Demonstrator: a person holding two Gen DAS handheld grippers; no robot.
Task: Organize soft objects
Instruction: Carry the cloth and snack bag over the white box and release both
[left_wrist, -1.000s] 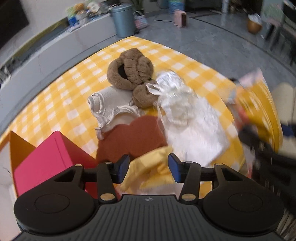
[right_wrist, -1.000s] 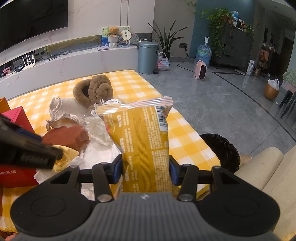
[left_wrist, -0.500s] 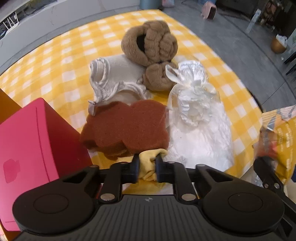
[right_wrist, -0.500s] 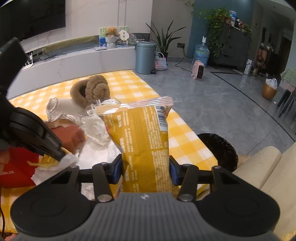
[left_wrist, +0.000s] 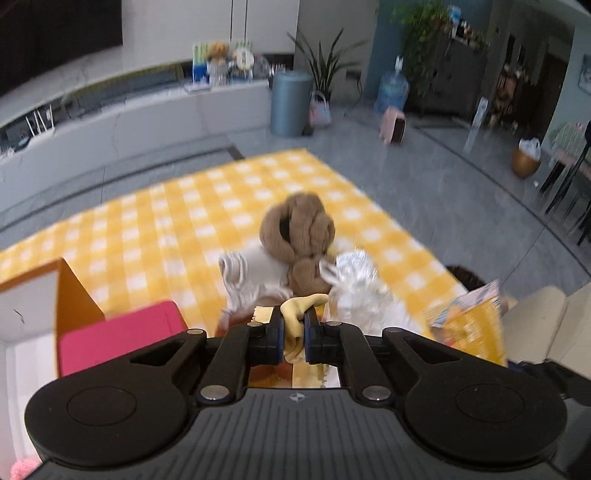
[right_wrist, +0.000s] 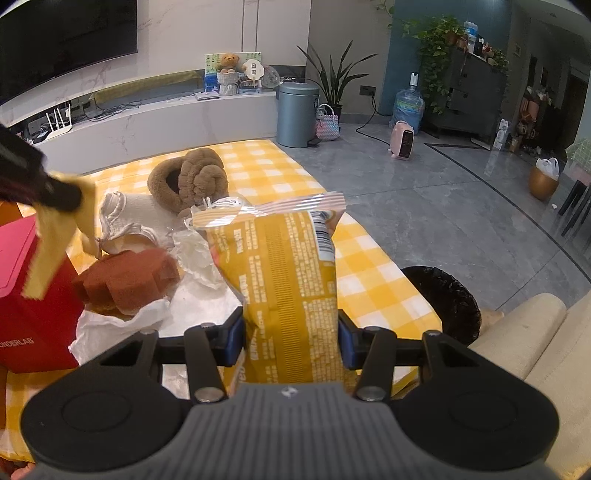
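While the left tool (left_wrist: 294, 329) is pinching a yellow cloth (left_wrist: 300, 309) between almost-closed jaws that have just been closing, the cloth is hanging clear of the bench (right_wrist: 258, 162); in the right wrist view it is dangling as a strip (right_wrist: 55, 236) at far left, over the red box (right_wrist: 29, 295). The right tool (right_wrist: 291, 341) is gripping a yellow snack bag (right_wrist: 284, 273) at part-open width, the pads pressing on both of its sides, the bag standing up over the near right part of the bench.

The step in hand is judged to be the lifting of one soft item out of the heap for sorting. The other soft things are lying grouped at mid-bench: a brown plush (right_wrist: 188, 179) farthest off, a white garment (right_wrist: 125, 214) just left of it, a rust sponge (right_wrist: 129, 277) nearer, and a clear plastic bag (right_wrist: 199, 251) beside the sponge.

The next move probably calls for carrying the cloth to its place, perhaps the box or the open carton (left_wrist: 33, 295) at left; which one cannot be told. The limp cloth is likely to swing and snag, so it needs lifting clear first.
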